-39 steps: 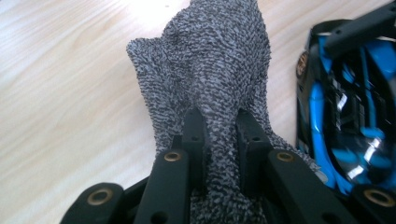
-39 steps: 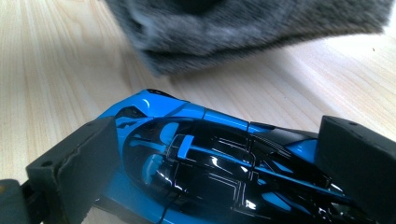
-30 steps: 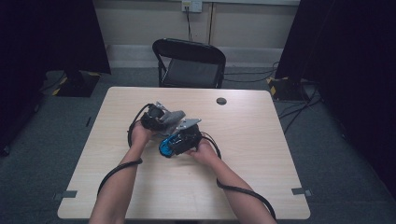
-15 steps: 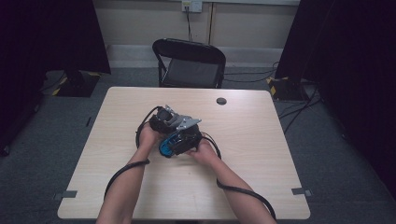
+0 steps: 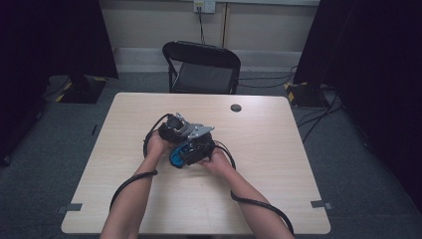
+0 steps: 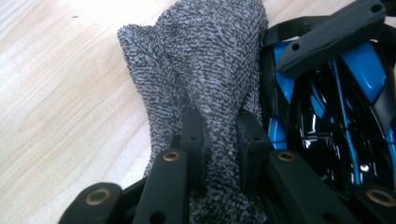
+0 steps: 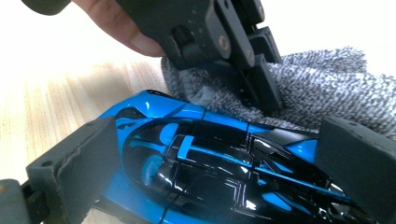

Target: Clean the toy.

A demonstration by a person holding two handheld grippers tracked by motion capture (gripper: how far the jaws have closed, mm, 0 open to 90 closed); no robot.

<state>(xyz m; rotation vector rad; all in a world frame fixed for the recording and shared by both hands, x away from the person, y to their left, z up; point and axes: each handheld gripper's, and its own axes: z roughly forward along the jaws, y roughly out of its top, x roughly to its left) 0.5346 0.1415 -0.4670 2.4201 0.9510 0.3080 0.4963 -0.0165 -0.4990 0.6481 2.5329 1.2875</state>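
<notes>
A blue and black toy car [image 7: 210, 172] sits between the pads [image 7: 74, 168] of my right gripper [image 7: 219, 158], which is shut on its two sides. My left gripper [image 6: 219, 135] is shut on a grey knitted cloth [image 6: 205, 70], and the cloth is pressed against the car [image 6: 336, 116]. In the right gripper view the left gripper [image 7: 261, 84] comes down from above with the cloth [image 7: 336, 88] lying on the car's far side. From the high view both grippers meet at the table's middle, left gripper [image 5: 175, 127] just behind right gripper [image 5: 194, 147], with the car [image 5: 175, 158] poking out.
The wooden table [image 5: 278, 164] holds a small round black object [image 5: 236, 107] near its far edge. A black folding chair [image 5: 201, 67] stands behind the table. Cables trail from both grippers along the forearms.
My left gripper with the cloth has shifted slightly to the right, closer over the car. The right gripper and the car have stayed still.
</notes>
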